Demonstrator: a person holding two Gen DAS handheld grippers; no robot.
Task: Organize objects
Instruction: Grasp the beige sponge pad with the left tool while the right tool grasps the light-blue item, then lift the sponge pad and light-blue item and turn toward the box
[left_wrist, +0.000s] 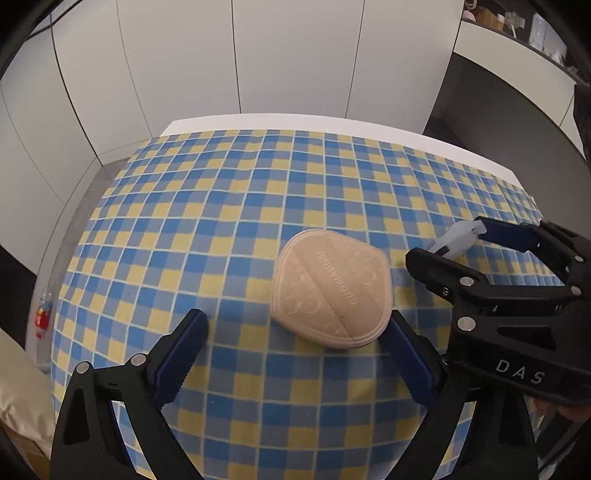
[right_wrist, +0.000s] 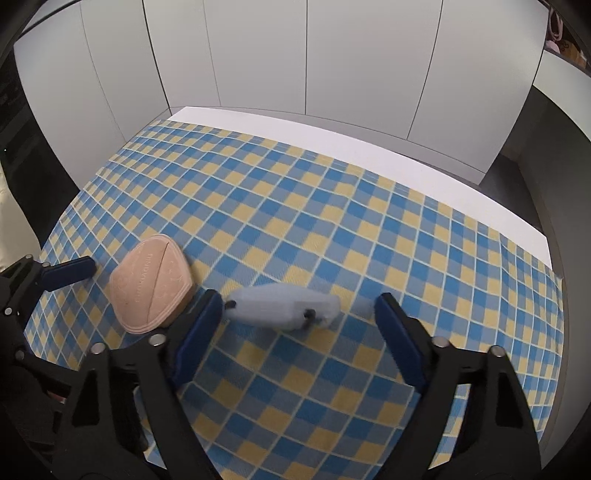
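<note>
Left gripper (left_wrist: 299, 354), right gripper (right_wrist: 299, 339) — fingers spread, unloaded; beige pad (left_wrist: 330, 288) near translucent bottle (right_wrist: 282, 306) — crowded fingers may collide.

The checked cloth (right_wrist: 332, 229) on the counter (right_wrist: 406, 166) lay bare across the upper and right parts of the right wrist frame, leaving wide room. At lower left, a beige pad (right_wrist: 149, 282) and a pale blue bottle (right_wrist: 280, 304) lay near each other, crowded by the left gripper (left_wrist: 299, 354) and right gripper (right_wrist: 299, 339).
</note>
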